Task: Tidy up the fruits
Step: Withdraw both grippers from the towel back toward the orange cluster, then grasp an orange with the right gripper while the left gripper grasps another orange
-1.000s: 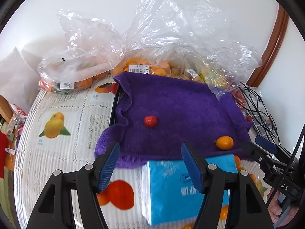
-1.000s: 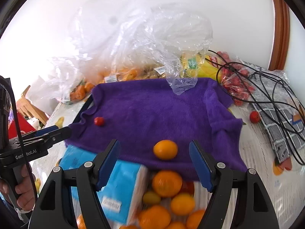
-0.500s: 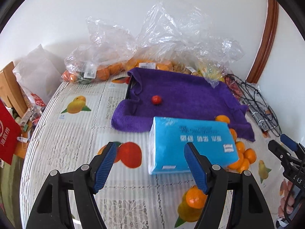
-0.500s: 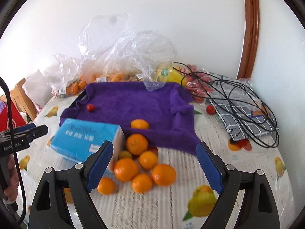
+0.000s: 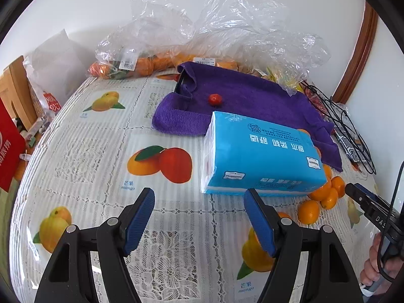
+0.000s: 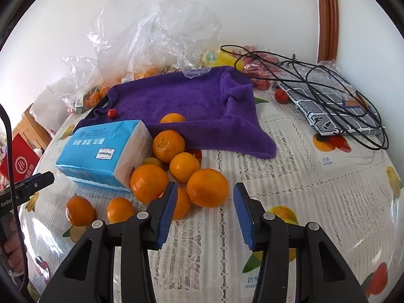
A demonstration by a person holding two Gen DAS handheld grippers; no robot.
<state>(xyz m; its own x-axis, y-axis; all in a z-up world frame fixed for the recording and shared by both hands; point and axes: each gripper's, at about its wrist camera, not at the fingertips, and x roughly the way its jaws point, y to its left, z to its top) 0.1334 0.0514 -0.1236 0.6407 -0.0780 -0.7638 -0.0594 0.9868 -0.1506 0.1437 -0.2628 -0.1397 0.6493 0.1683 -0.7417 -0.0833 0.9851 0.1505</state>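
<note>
- Right hand-held gripper (image 6: pixel 203 203) gapes empty just before the nearest mandarin (image 6: pixel 207 187) in the pile beside the tissue pack (image 6: pixel 101 152) on the bench (image 6: pixel 315 202).
- Left hand-held gripper (image 5: pixel 199 213) open, empty.
- Risk: nudging the round fruit could roll neighbours away.

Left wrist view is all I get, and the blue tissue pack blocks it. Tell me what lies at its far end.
Observer: Several oranges are bunched against the end of the tissue pack, on the tablecloth.
Operator: Give me the right gripper's state.
Observer: The right gripper is open, its fingers empty, with the nearest orange just ahead of them.
Operator: Report any fruit away from the pile.
Observer: One small red fruit lies alone on the tablecloth beside the black cables.
</note>
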